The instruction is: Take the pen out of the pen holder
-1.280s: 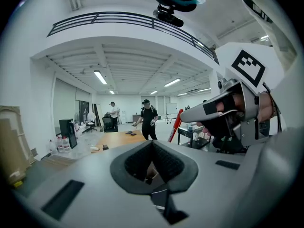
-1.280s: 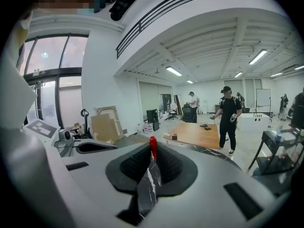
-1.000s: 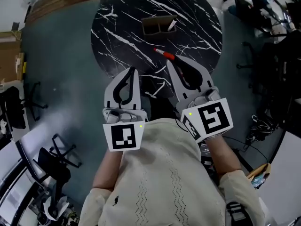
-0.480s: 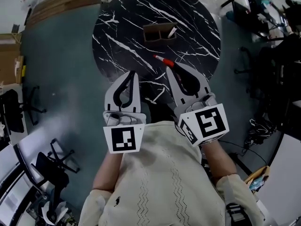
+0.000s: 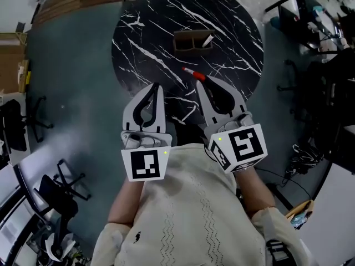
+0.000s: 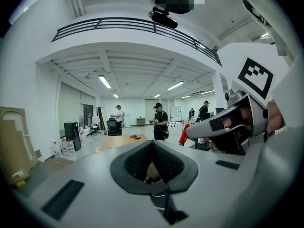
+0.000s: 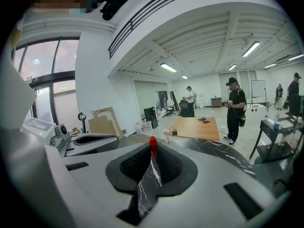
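Note:
A brown two-compartment pen holder [image 5: 192, 41] stands on the round black marble table [image 5: 144, 32], with a white pen [image 5: 207, 40] leaning in its right compartment. A red-capped pen [image 5: 194, 73] lies flat on the table nearer to me. My right gripper [image 5: 199, 83] hovers just short of that pen's red end [image 7: 152, 146], its jaws closed with nothing between them. My left gripper [image 5: 157, 86] is held beside it over the table's near edge, also shut and empty. In the left gripper view the right gripper [image 6: 228, 127] shows at the right.
Teal carpet surrounds the table. Office chairs [image 5: 66, 182] stand at the lower left and black desks with cables [image 5: 321, 65] at the right. Several people [image 6: 160, 121] stand far off in the hall, and a wooden table [image 7: 194, 127] stands beyond.
The table, holder and red pen have slid slightly down and right in the head view. Both grippers keep nearly the same pose, shut and side by side.

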